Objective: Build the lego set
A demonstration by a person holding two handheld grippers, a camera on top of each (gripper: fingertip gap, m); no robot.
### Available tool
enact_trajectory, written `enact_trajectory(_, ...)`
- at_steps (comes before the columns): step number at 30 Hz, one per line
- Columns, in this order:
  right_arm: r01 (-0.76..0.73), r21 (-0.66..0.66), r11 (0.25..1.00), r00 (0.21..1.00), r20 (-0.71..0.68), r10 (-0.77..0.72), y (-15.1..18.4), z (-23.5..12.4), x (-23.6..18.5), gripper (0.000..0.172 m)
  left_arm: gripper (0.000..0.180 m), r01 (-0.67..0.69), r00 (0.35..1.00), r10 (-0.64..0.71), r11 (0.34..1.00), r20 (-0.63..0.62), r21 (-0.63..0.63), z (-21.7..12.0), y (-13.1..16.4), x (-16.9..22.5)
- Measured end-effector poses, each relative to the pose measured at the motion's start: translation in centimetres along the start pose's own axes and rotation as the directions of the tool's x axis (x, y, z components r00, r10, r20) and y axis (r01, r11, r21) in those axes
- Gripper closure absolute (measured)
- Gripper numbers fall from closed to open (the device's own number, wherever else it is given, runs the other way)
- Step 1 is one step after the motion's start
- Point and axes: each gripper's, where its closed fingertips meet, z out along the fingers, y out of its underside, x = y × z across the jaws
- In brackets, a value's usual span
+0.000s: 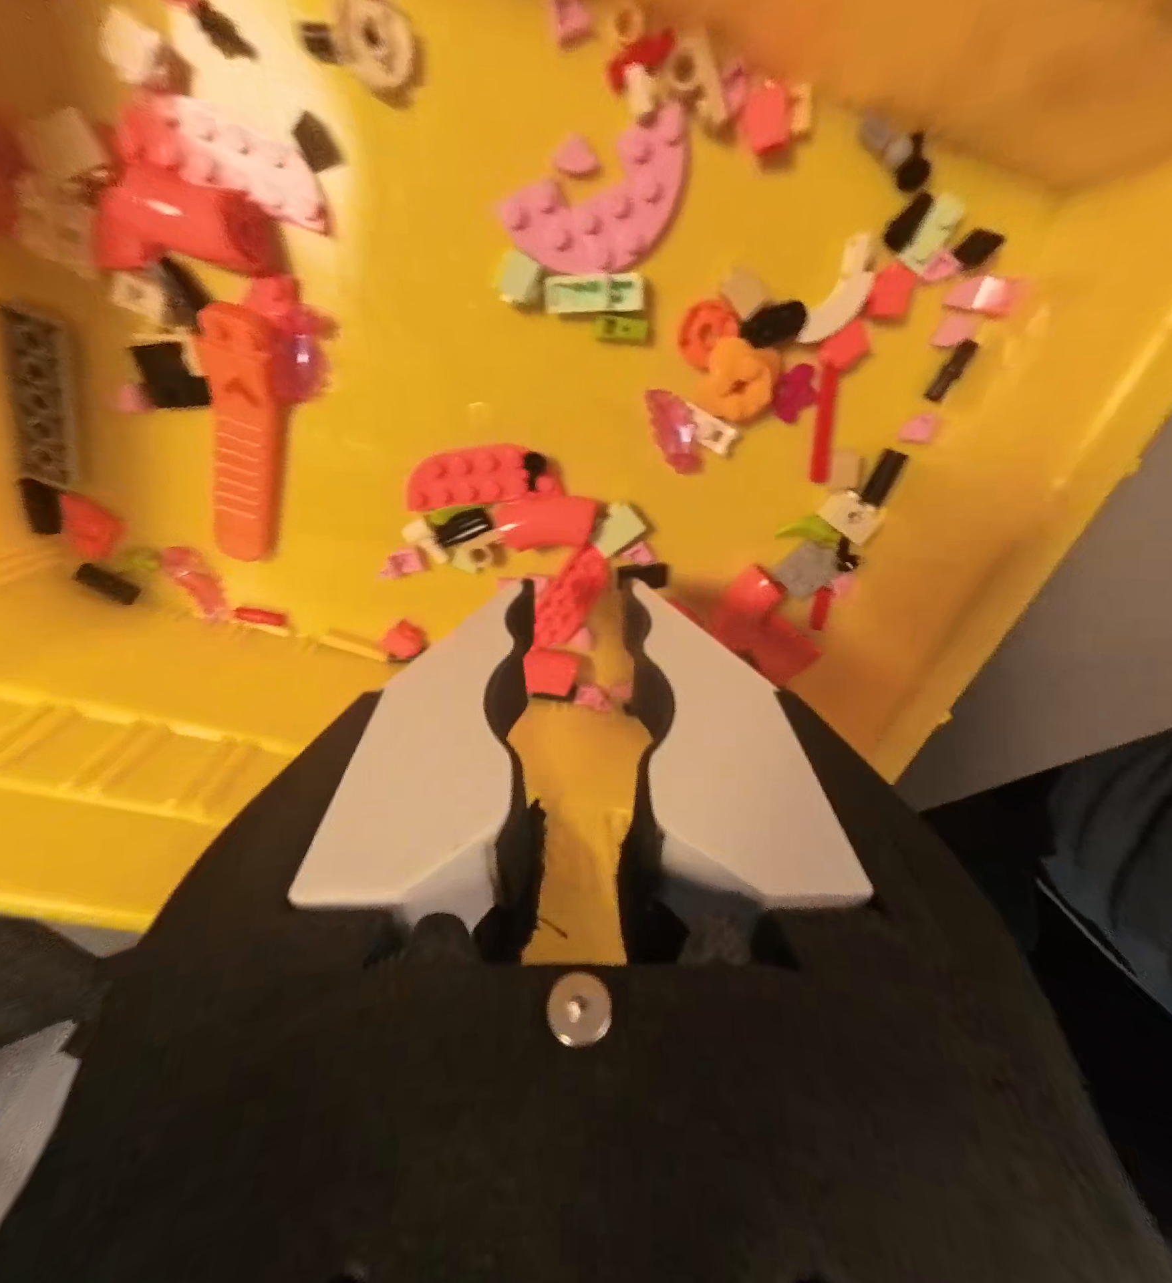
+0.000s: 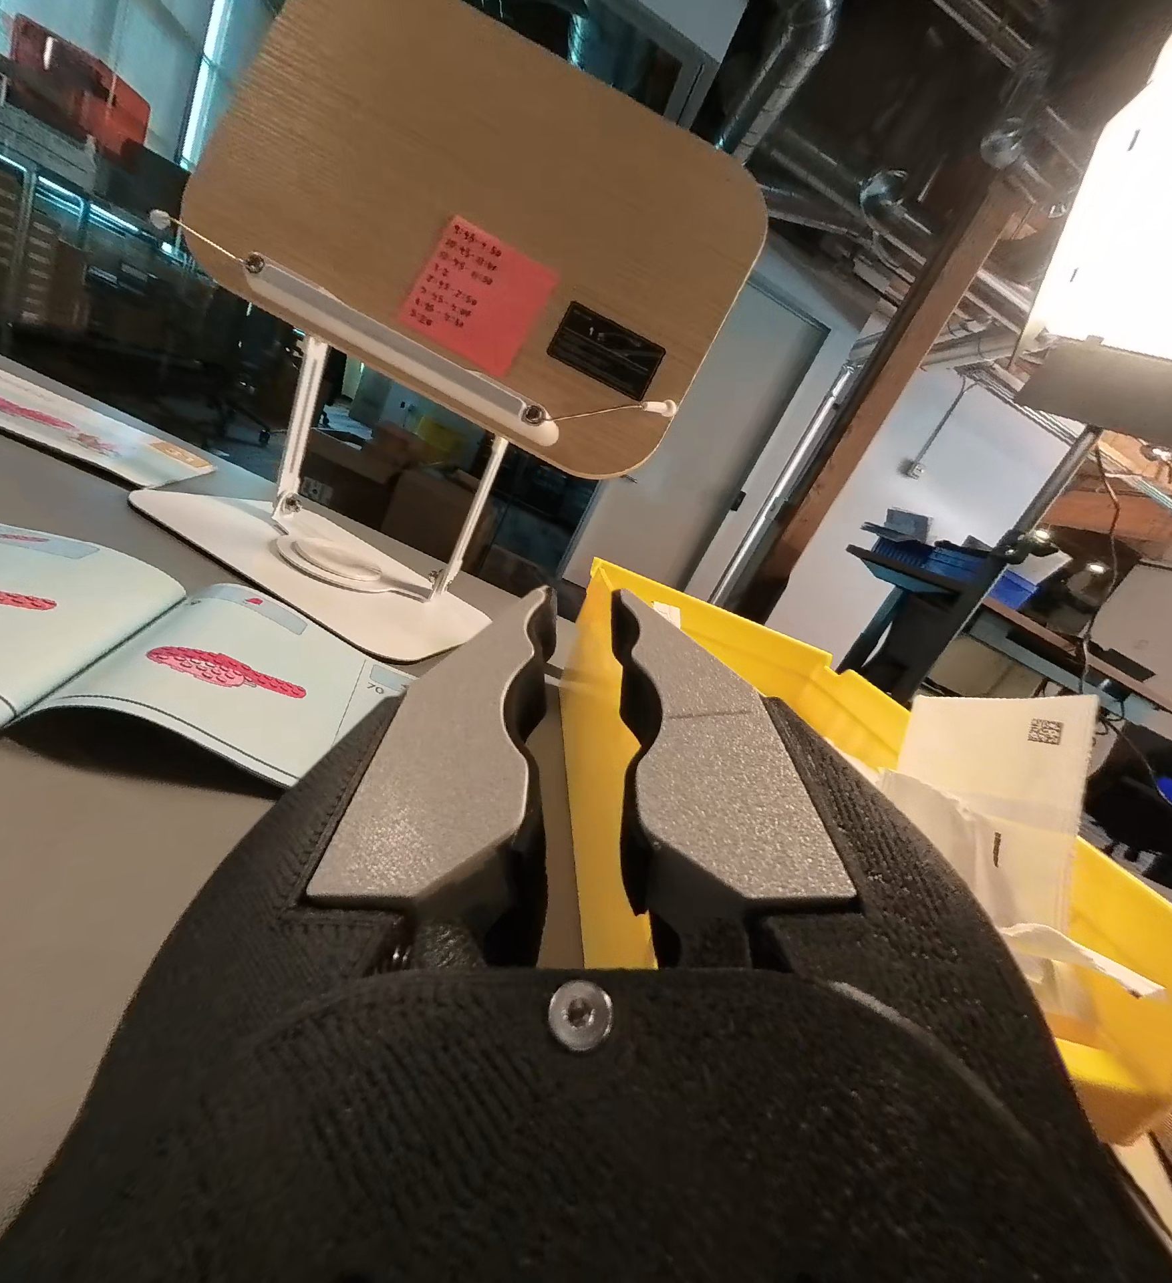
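Glossy plastic yellow bin (image 1: 430,333) – matt grainy jaws, wood-grain board (image 2: 472,173), paper booklet (image 2: 118,646)

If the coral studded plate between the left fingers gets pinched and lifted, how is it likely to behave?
The coral plate looks like thin hard plastic, so probably stiff and light. It lies tilted on other loose bricks, so it may pivot or slip as the fingers press in. The small coral brick beside it looks loose and would likely stay in the yellow bin.

Black tongs (image 1: 580,590) with grey wavy-edged fingers (image 2: 500,694), silver screw (image 2: 580,1019)
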Motion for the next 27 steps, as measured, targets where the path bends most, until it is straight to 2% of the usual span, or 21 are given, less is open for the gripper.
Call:
enact_trajectory(2,0.013,-0.002,1.000,1.000,-0.004,-0.013,0.0,0.0,0.0,0.158,0.155,0.039,0.999,-0.039,0.999,0.034,-0.002,-0.5,0.0,-1.7)
enact_trajectory(5,0.039,0.004,0.999,0.999,-0.021,-0.039,-0.2,-0.1,0.1,0.158,0.137,0.077,0.983,-0.073,0.997,0.167,-0.018,-0.7,-0.1,-5.1)
enact_trajectory(7,0.054,0.016,0.998,0.998,-0.044,-0.053,-0.5,-0.4,0.5,0.156,0.141,0.061,0.966,-0.052,0.998,0.252,-0.028,-1.4,-0.6,-7.4)
enact_trajectory(8,0.048,0.015,0.999,0.997,-0.053,-0.047,-0.5,-0.4,0.7,0.155,0.147,0.072,0.964,-0.066,0.997,0.257,-0.014,-1.8,-1.1,-8.1)
enact_trajectory(11,0.025,0.008,1.000,0.997,-0.079,-0.024,-0.3,-0.4,1.4,0.154,0.151,0.128,0.978,-0.129,0.992,0.164,0.016,-2.1,-2.7,-9.1)
enact_trajectory(17,0.049,0.003,0.999,0.996,-0.075,-0.049,-0.2,-0.4,1.2,0.154,0.151,0.173,0.976,-0.151,0.975,0.156,-0.139,0.0,-2.2,-11.4)
enact_trajectory(19,0.059,-0.001,0.998,0.996,-0.072,-0.059,-0.2,-0.3,1.0,0.154,0.151,0.178,0.983,-0.171,0.977,0.065,-0.121,0.7,-3.2,-10.5)
enact_trajectory(21,0.060,-0.002,0.998,0.996,-0.072,-0.060,-0.2,-0.3,1.0,0.154,0.150,0.187,0.973,-0.192,0.981,-0.129,-0.046,0.8,-5.2,-7.7)
enact_trajectory(23,0.059,-0.004,0.998,0.996,-0.074,-0.059,-0.2,-0.3,1.1,0.155,0.150,0.171,0.947,-0.158,0.985,-0.280,0.025,0.3,-7.1,-4.7)
enact_trajectory(24,0.059,-0.005,0.998,0.995,-0.074,-0.059,-0.1,-0.3,1.1,0.155,0.154,0.131,0.950,-0.114,0.991,-0.290,0.040,0.4,-7.5,-3.7)
enact_trajectory(27,0.062,-0.010,0.998,0.995,-0.075,-0.062,-0.1,-0.3,1.0,0.155,0.164,-0.038,0.993,0.039,0.999,-0.116,0.013,1.7,-6.9,-3.1)
